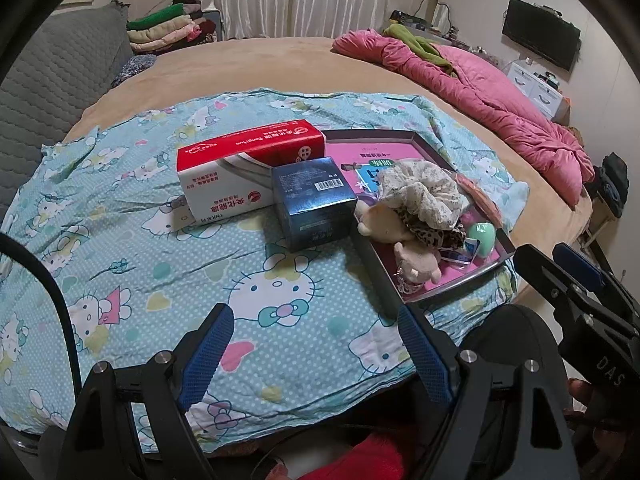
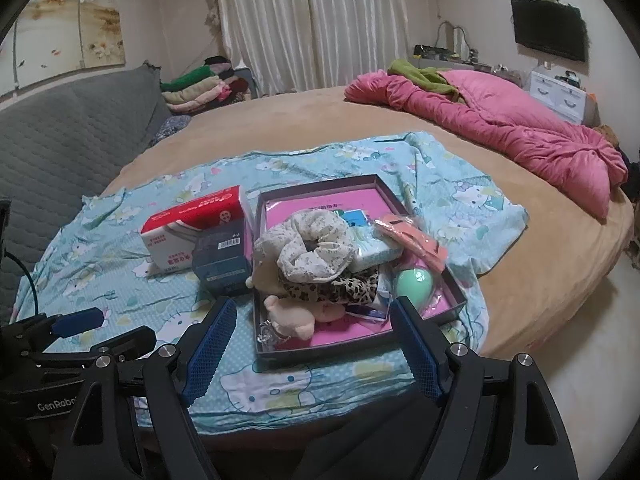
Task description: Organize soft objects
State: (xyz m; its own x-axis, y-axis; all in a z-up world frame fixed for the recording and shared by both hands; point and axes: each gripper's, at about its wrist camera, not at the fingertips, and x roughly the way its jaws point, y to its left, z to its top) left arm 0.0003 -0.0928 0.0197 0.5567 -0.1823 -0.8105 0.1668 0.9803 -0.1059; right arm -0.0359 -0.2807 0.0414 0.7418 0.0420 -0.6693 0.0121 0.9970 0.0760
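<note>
A shallow grey tray (image 1: 452, 286) (image 2: 320, 354) with a pink lining lies on the Hello Kitty cloth (image 1: 160, 240) (image 2: 120, 264). It holds a white floral scrunchie (image 1: 420, 192) (image 2: 308, 248), a leopard scrunchie (image 1: 432, 236) (image 2: 332, 290), a small pink plush toy (image 1: 416, 266) (image 2: 288, 316), a green egg-shaped sponge (image 1: 482, 236) (image 2: 414, 286) and an orange item (image 2: 412, 240). My left gripper (image 1: 314, 320) hovers open and empty over the cloth, near the tray's left corner. My right gripper (image 2: 314, 312) is open and empty just before the tray's near rim.
A red-and-white tissue box (image 1: 240, 172) (image 2: 192, 232) and a dark blue box (image 1: 316, 200) (image 2: 222, 264) stand left of the tray. A pink quilt (image 1: 500, 96) (image 2: 520, 128) lies on the tan bed's right side. Folded clothes (image 1: 164, 32) are stacked at the back left.
</note>
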